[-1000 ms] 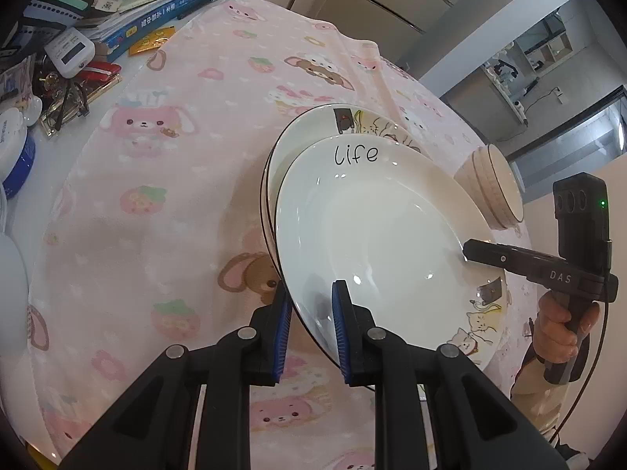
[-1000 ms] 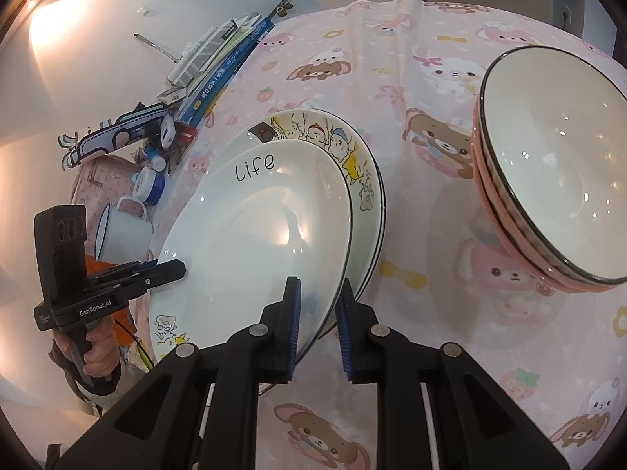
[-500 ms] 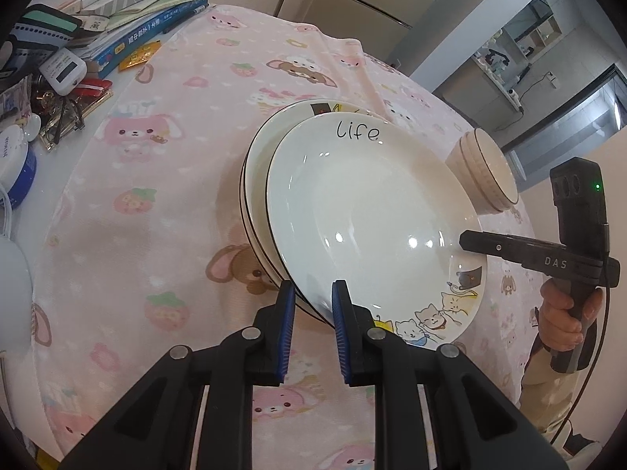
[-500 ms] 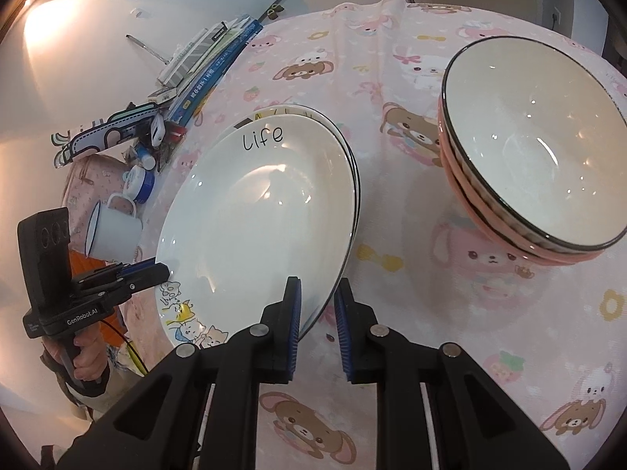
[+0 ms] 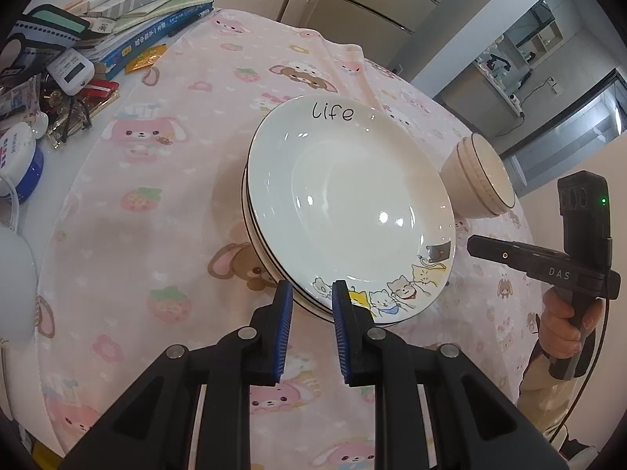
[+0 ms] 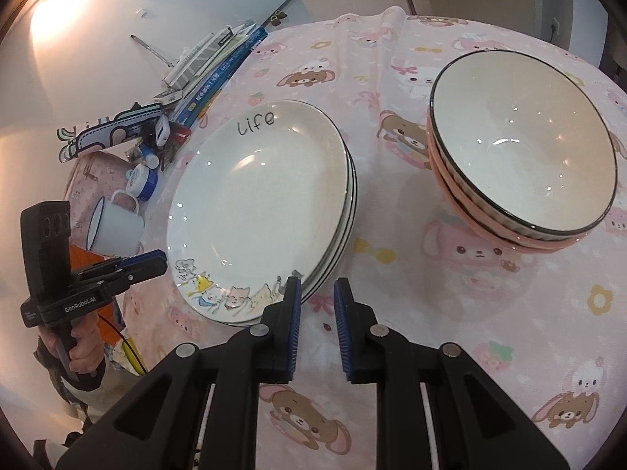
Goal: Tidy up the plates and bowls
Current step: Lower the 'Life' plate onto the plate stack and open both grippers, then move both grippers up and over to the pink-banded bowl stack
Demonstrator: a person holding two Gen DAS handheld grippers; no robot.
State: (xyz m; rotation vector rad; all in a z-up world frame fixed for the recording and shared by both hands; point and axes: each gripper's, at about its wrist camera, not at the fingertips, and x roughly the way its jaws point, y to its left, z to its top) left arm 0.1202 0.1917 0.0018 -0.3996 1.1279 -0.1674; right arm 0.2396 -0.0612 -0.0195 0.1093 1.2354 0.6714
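Observation:
A white "life" plate (image 5: 348, 203) with cat drawings lies on top of a stack of plates on the pink tablecloth; it also shows in the right wrist view (image 6: 258, 211). A stack of pink bowls (image 6: 525, 160) stands to its right, seen small in the left wrist view (image 5: 480, 180). My left gripper (image 5: 311, 301) is open, its jaws either side of the stack's near rim, not pinching it. My right gripper (image 6: 317, 297) is open and empty, just off the plates' near edge.
Books and papers (image 5: 153, 27), keys, a blue tin (image 5: 19, 164) and a white mug (image 6: 113, 227) crowd the table's far side. The pink cartoon tablecloth (image 5: 156, 203) covers the round table. The table edge drops off beside each hand.
Both grippers lowered the "life" plate flat onto the stack, then let go of its rim and opened slightly. The right gripper has drawn back off the plate.

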